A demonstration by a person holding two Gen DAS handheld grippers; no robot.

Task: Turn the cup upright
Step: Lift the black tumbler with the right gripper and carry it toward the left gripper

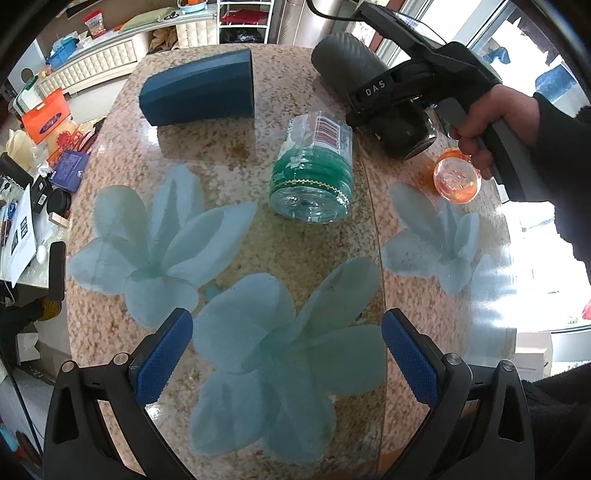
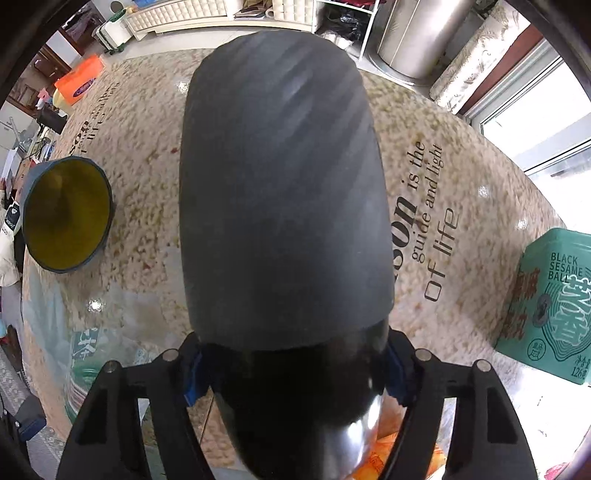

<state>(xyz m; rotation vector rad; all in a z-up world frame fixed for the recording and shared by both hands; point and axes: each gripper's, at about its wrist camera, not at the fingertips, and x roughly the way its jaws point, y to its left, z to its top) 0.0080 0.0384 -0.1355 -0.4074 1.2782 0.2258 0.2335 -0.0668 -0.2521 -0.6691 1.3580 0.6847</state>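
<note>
Right tongs [image 2: 291, 369] are clenched on the dark grey cup [image 2: 284, 192], held lying sideways above the worktop [image 2: 461, 155] beyond the green bottle [image 1: 314, 166]; rotate it slowly, base downward, while the left tongs [image 1: 286, 358] hang released.

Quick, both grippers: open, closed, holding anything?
Left gripper: open, holding nothing, above the glass-topped table.
Right gripper: closed on the black cylindrical cup with the ribbed grey sleeve, fingers clamped on its glossy end.

I'm in a lived-in home: flower-printed glass table [image 1: 258, 258], tufted cabinet [image 1: 99, 66], cluttered shelves [image 1: 243, 18].
</note>
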